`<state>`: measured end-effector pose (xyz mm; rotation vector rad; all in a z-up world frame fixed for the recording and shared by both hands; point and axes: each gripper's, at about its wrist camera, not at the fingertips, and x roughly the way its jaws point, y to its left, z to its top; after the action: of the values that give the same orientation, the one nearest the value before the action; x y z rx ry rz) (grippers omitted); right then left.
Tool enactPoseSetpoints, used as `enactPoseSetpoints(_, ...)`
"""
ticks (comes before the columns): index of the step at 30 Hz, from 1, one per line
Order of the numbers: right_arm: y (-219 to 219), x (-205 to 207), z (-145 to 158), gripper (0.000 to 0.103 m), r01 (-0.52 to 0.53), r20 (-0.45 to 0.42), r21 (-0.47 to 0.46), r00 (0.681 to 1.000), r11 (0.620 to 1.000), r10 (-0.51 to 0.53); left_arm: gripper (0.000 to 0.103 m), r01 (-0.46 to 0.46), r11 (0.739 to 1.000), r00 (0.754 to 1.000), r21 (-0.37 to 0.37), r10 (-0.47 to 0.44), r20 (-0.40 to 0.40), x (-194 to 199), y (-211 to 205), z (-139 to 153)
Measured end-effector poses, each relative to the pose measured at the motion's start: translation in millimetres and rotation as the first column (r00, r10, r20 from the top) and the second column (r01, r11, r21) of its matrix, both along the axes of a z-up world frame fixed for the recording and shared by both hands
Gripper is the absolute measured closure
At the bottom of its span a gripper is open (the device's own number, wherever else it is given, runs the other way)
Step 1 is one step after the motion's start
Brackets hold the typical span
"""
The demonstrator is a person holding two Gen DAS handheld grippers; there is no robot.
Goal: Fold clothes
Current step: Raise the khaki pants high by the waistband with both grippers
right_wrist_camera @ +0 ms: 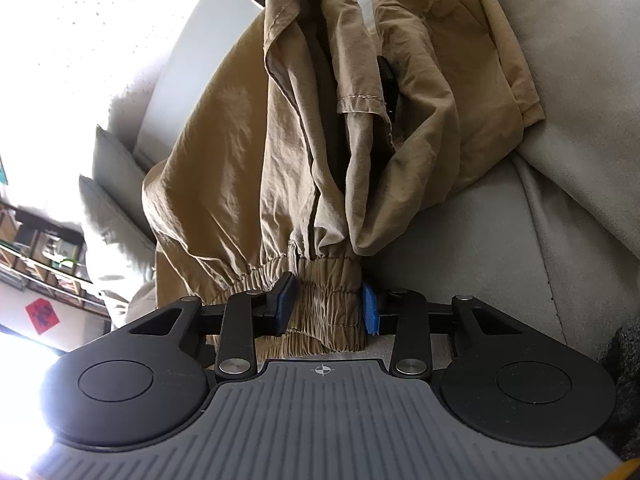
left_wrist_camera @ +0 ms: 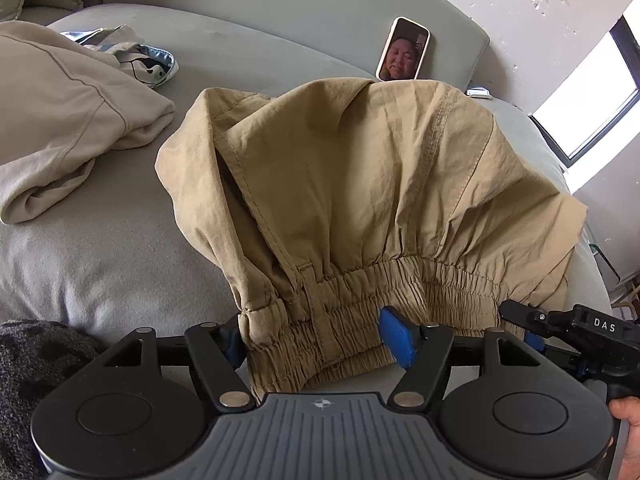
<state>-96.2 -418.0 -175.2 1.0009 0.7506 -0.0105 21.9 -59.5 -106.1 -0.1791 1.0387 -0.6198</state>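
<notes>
Left wrist view: the tan trousers (left_wrist_camera: 360, 184) lie spread on a grey sofa (left_wrist_camera: 120, 248), waistband nearest the camera. The left gripper (left_wrist_camera: 320, 338) straddles the elastic waistband (left_wrist_camera: 360, 308); its fingers (left_wrist_camera: 396, 336) stand apart, the band between them but not visibly squeezed. The right gripper (left_wrist_camera: 532, 322) reaches in at the near right edge of the band. To the left lies a beige garment (left_wrist_camera: 68, 120), beyond it a patterned cloth (left_wrist_camera: 148, 56). A phone (left_wrist_camera: 403, 50) leans on the sofa back; a window (left_wrist_camera: 592, 108) is at far right.

Right wrist view: the right gripper (right_wrist_camera: 329, 306) has the waistband (right_wrist_camera: 328, 300) bunched between its fingers (right_wrist_camera: 370, 308), both pads touching the cloth. The trouser legs trail away across the sofa (right_wrist_camera: 540, 220). Shelving (right_wrist_camera: 44, 256) shows at far left.

This looks like the opening step: taking the waistband at two spots. Next, the left fingers probably need to close before lifting.
</notes>
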Motion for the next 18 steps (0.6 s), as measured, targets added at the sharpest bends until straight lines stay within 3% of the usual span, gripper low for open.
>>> enactPoseSetpoints(5,1,1,0,0.063,-0.003,0.002,-0.006,1.000,1.000,0.003,0.036,-0.006,1.000,1.000,-0.016,0.006,-0.021,2,1,0)
enactPoseSetpoints(7,1,0,0,0.063,-0.002,0.002,-0.007,1.000,1.000,0.002,0.046,-0.009,1.000,1.000,-0.001,0.009,-0.019,2,1,1)
enactPoseSetpoints(8,1,0,0,0.064,0.000,0.001,-0.007,1.000,1.000,0.000,0.058,-0.011,1.000,1.000,0.010,0.011,-0.014,2,1,2)
enactPoseSetpoints(9,1,-1,-1,0.065,0.003,-0.001,-0.009,1.000,1.000,-0.003,0.076,-0.018,1.000,1.000,0.015,0.018,-0.004,2,2,2)
enactPoseSetpoints(11,3,-2,0,0.087,0.010,-0.016,-0.026,1.000,1.000,-0.011,0.088,-0.033,0.999,0.999,0.006,0.033,-0.001,2,7,3)
enactPoseSetpoints(12,4,-2,1,0.090,0.010,-0.020,-0.037,1.000,0.999,-0.010,0.093,-0.039,0.999,0.999,-0.003,0.039,0.000,1,10,5)
enactPoseSetpoints(18,10,-21,24,0.093,0.003,0.026,-0.065,1.000,0.998,-0.002,0.096,-0.016,0.999,0.998,-0.046,0.019,0.057,-8,16,32)
